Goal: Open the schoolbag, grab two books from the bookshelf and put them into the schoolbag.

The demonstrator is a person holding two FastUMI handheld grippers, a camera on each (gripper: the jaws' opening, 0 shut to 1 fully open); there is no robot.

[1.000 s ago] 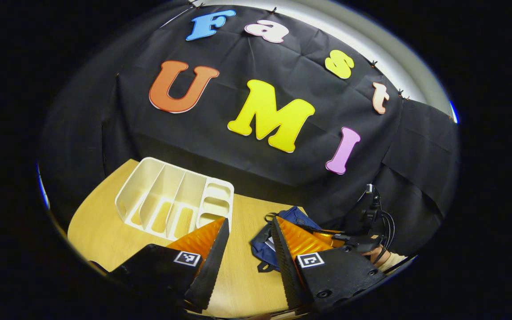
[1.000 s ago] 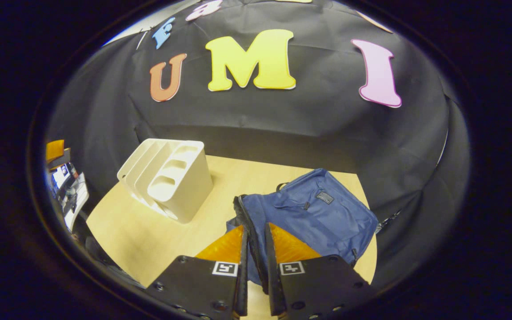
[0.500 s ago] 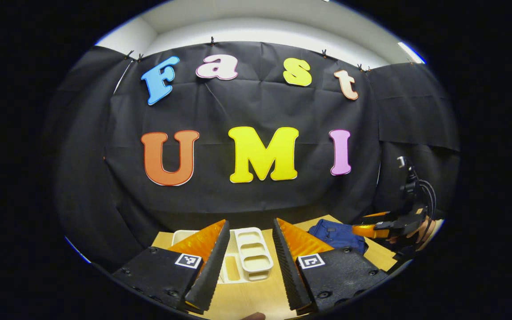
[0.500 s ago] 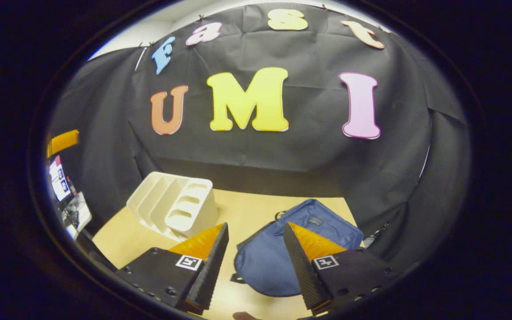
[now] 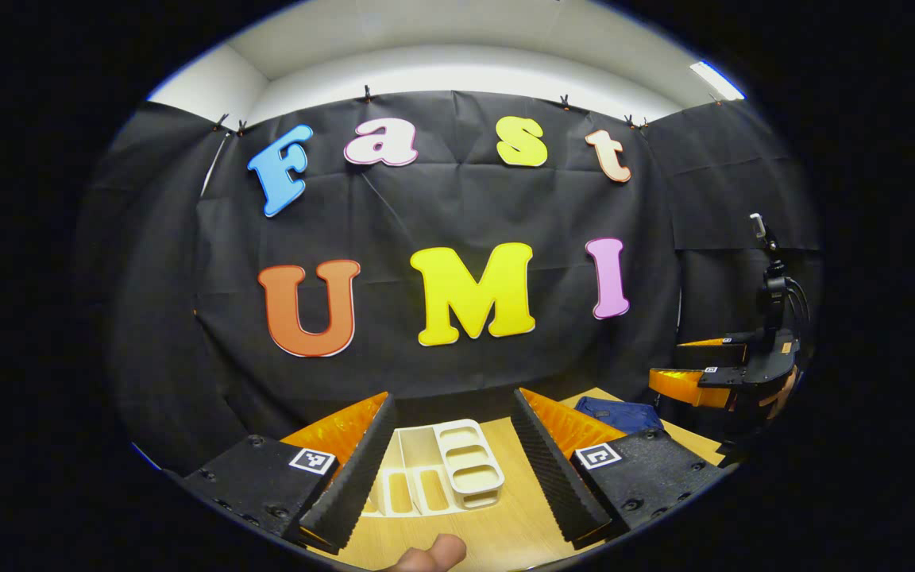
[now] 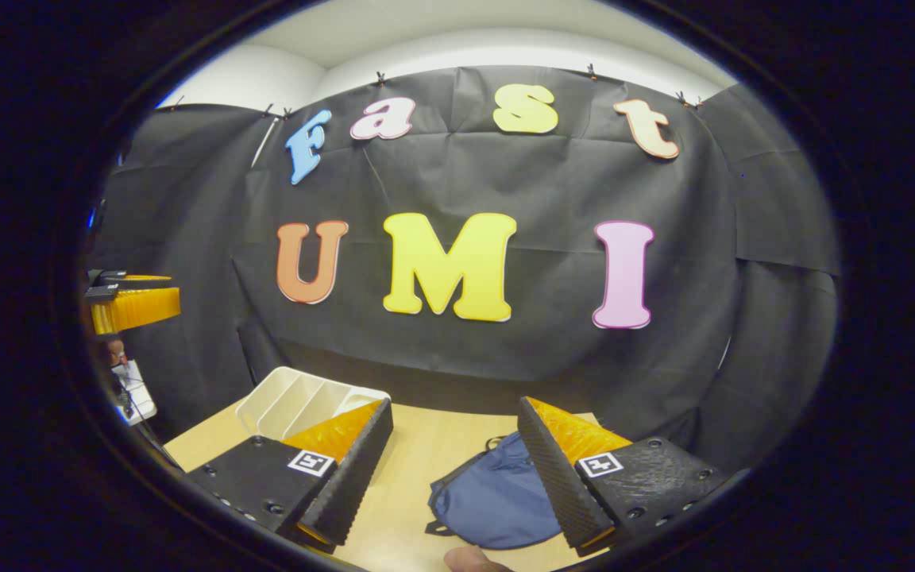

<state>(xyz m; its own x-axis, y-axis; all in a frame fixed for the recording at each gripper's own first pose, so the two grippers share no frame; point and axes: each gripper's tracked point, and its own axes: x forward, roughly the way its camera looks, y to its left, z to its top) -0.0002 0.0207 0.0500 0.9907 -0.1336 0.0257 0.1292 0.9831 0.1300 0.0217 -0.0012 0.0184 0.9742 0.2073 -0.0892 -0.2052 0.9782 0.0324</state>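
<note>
Wood table (image 6: 426, 469) w/ white bookshelf (image 5: 445, 469), blue schoolbag (image 6: 489, 500); black-cloth wall.

A navy blue schoolbag (image 6: 497, 500) and a plain cream-white bookshelf (image 5: 445, 473) are seen on a pale wood-grain table (image 6: 410, 469), backed by black cloth, and black-and-white square markers (image 5: 312, 461) are carried on the black gripper bodies.

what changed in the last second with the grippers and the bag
The right gripper, shut on the schoolbag's opening edge a second ago, let go, opened wide and pulled up and back. The left gripper stayed open and also rose, tilting toward the wall. The schoolbag, the white bookshelf and the table stayed put.
</note>
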